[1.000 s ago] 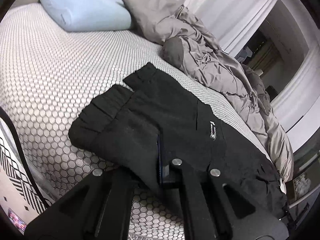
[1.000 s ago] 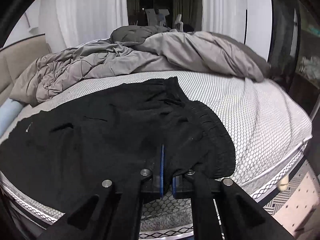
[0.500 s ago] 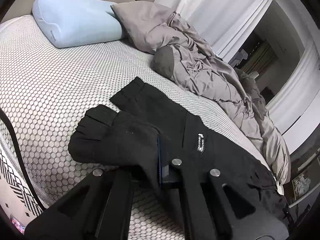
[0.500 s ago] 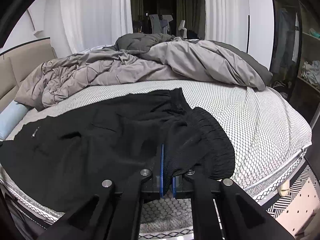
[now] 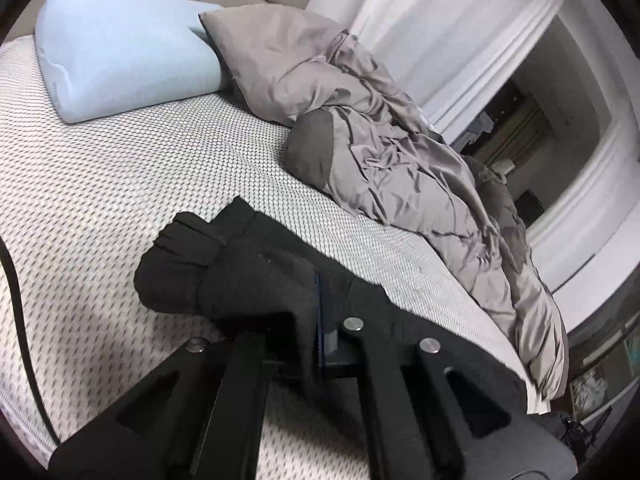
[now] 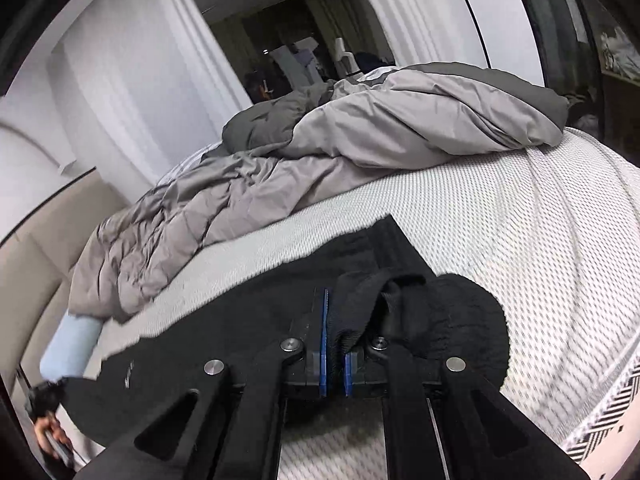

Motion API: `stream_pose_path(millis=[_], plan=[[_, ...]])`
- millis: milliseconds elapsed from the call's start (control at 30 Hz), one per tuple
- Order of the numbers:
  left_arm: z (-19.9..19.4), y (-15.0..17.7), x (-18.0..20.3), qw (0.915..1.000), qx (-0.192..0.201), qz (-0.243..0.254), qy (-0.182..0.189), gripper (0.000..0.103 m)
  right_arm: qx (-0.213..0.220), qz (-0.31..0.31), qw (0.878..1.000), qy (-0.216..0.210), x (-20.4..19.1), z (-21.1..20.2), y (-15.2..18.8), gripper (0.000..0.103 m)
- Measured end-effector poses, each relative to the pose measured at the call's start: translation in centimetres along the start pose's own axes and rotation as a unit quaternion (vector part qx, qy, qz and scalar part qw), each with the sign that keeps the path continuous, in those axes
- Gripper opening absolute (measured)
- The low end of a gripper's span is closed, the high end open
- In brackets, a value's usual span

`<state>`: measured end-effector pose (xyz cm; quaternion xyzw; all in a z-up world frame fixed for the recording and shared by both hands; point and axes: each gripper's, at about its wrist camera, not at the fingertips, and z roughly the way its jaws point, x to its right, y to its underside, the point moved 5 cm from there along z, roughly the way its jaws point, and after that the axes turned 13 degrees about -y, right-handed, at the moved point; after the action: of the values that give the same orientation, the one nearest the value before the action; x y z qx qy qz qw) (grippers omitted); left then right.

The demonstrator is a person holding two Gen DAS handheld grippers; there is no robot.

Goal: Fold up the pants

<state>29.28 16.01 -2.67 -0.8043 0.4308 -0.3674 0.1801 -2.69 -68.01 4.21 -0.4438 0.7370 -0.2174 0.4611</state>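
Bed: white honeycomb-mesh mattress [image 5: 120, 184] is filling both views, carrying everything else.
Left gripper [image 5: 320, 312]: jaws are closing tight on a raised fold of the pants [image 5: 248, 280], no gap showing between the blue pads.
Right gripper [image 6: 335, 328]: jaws are standing only slightly apart, pinching a bunched ribbed edge of the pants [image 6: 224, 340] between the blue pads.
Pants: black cloth is lying along the near edge of the bed, lifting off the mattress at both grips; in the left view a cuffed leg end is drooping to the left of the jaws, and in the right view a rounded gathered lump is hanging just right of the jaws.
Duvet [image 6: 400, 128]: grey, crumpled, is lying along the far side of the mattress, apart from the pants.
Pillow [image 5: 120, 52]: pale blue, is resting at the head end, touching a grey pillow [image 5: 272, 52] beside it.
Curtains [image 5: 460, 32]: white, are hanging behind the bed.
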Motion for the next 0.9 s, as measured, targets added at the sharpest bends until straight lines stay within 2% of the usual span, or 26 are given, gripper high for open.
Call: stream_pose_path(millis=[100, 167, 233, 300, 367, 433, 533, 567, 600, 633, 700, 767, 833, 867, 900], plan=[[3.8, -2.2, 1.5, 0.9997, -0.014, -0.001, -0.019, 0.000, -0.023, 0.005, 1.000, 0.016, -0.2, 4.8, -2.9, 0.005], [7.0, -3.5, 2.4, 0.9988, -0.025, 0.008, -0.041, 0.001, -0.045, 0.002, 0.998, 0.042, -0.2, 9.2, -4.9, 0.006], [10.1, -4.6, 2.7, 0.9968, -0.033, 0.015, -0.071, 0.015, -0.064, 0.016, 0.996, 0.060, 0.4, 13.5, -6.2, 0.012], [12.5, -5.1, 2.6, 0.9943, -0.067, 0.016, -0.082, 0.020, -0.073, 0.019, 0.993, 0.087, 1.3, 16.7, -6.9, 0.036], [13.5, -5.0, 2.6, 0.9929, -0.086, 0.023, -0.079, 0.021, -0.072, 0.012, 0.989, 0.127, 1.9, 18.1, -7.3, 0.044], [13.0, -4.9, 2.8, 0.9933, -0.080, 0.038, -0.074, 0.024, -0.067, 0.007, 0.990, 0.128, 1.7, 17.7, -7.0, 0.045], [11.5, -4.6, 3.0, 0.9934, -0.064, 0.049, -0.082, 0.027, -0.056, -0.030, 0.989, 0.130, 0.3, 15.8, -5.8, 0.053], [11.0, -4.9, 3.5, 0.9945, -0.052, 0.052, -0.074, 0.030, -0.051, -0.037, 0.990, 0.124, -0.1, 15.1, -5.3, 0.059], [10.7, -5.2, 4.2, 0.9948, -0.044, 0.062, -0.067, 0.039, -0.047, -0.040, 0.992, 0.114, -0.6, 14.3, -4.7, 0.063], [10.8, -5.5, 5.2, 0.9941, -0.041, 0.077, -0.065, 0.043, -0.041, -0.038, 0.993, 0.103, -1.0, 13.4, -4.0, 0.064], [11.9, -6.6, 6.5, 0.9935, -0.056, 0.073, -0.066, 0.047, -0.040, -0.036, 0.994, 0.092, -1.5, 12.6, -3.2, 0.065], [13.6, -7.9, 6.9, 0.9955, -0.082, 0.032, -0.035, 0.059, -0.045, -0.036, 0.995, 0.083, -2.0, 12.0, -2.0, 0.066], [14.6, -8.5, 7.1, 0.9938, -0.111, -0.001, 0.006, 0.084, -0.055, -0.042, 0.995, 0.065, -2.4, 11.6, -0.8, 0.066], [14.9, -8.7, 7.3, 0.9916, -0.122, -0.015, 0.039, 0.085, -0.061, -0.048, 0.995, 0.060, -2.5, 11.5, -0.2, 0.066], [14.7, -8.9, 7.3, 0.9910, -0.122, -0.020, 0.052, 0.086, -0.062, -0.054, 0.995, 0.058, -2.6, 11.4, 0.2, 0.066]])
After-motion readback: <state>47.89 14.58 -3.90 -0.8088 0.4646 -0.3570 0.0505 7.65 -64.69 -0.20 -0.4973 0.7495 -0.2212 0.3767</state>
